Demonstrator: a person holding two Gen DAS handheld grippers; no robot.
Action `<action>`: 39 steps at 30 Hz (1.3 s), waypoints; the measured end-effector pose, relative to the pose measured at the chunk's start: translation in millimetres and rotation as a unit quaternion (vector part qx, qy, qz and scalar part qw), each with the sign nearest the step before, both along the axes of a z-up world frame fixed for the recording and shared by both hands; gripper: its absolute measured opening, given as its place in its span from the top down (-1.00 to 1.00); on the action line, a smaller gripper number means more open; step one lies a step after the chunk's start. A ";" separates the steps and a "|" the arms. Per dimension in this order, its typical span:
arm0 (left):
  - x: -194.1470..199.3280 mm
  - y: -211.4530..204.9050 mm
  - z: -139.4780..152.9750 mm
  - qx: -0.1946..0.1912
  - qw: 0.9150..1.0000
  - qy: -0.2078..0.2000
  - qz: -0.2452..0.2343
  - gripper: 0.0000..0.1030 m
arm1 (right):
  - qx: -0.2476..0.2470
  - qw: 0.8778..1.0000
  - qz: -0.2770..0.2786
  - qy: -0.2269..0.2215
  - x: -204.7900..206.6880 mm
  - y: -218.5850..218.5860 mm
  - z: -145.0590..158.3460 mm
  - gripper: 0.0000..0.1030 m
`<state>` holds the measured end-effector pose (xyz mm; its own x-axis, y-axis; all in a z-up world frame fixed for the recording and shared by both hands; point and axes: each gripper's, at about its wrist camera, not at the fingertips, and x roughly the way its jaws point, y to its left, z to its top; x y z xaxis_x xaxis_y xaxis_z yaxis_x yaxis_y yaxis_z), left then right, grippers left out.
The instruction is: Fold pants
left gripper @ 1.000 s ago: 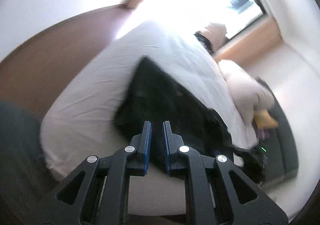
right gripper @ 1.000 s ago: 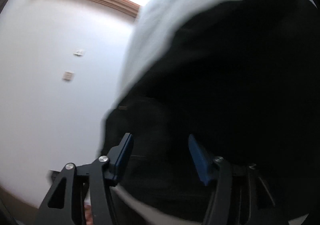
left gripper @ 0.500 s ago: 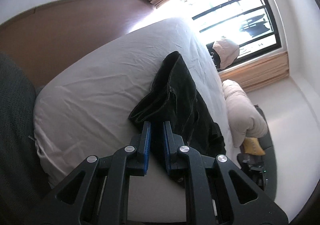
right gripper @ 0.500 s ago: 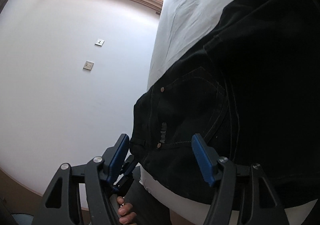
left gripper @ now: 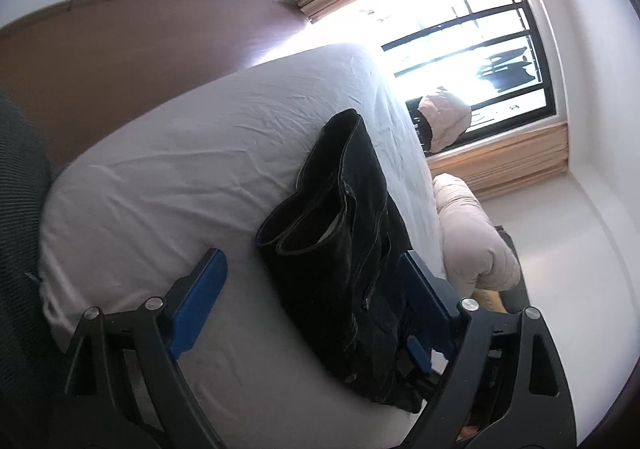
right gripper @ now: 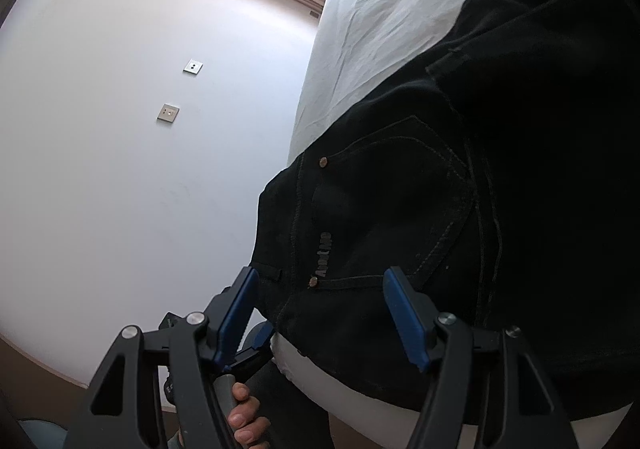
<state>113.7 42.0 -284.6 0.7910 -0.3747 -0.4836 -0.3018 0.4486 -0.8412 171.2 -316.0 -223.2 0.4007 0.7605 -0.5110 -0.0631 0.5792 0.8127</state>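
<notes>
Sunlit bedroom, white-sheeted bed (left gripper: 168, 185) under a barred window (left gripper: 472, 61): black pants (left gripper: 352, 233) lie folded lengthwise along the mattress edge, hems toward the middle, waistband at the near corner. My left hand-held gripper (left gripper: 316, 289), its jaws just sprung wide, straddles the pants without gripping. My right hand-held gripper (right gripper: 320, 309) hovers, jaws apart and empty, over the back pocket (right gripper: 400, 201).

Matt black denim pants (left gripper: 352, 249), creased cotton sheet (left gripper: 168, 185)

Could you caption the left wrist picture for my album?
Open left gripper above folded black denim pants on a white-sheeted bed.
</notes>
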 end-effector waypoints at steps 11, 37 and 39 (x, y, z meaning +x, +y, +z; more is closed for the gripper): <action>30.5 0.4 -46.0 -0.138 0.990 0.002 -0.019 0.69 | 0.001 1.000 0.000 -0.001 6.1 -2.4 -4.7 -0.32; 89.2 -95.9 87.0 0.089 0.975 -0.106 -0.176 0.75 | -0.040 0.997 0.039 0.061 90.7 -10.4 -34.9 -0.35; 94.3 -116.7 99.9 0.111 0.966 -0.115 -0.201 0.75 | 0.006 0.997 0.020 0.079 89.6 -28.6 -32.3 -0.55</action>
<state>208.0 -74.7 -184.7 0.6995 -0.5814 -0.4156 0.1186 0.6679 -0.7347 260.7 -344.6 -255.5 0.2850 0.7804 -0.5565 0.0436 0.5695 0.8209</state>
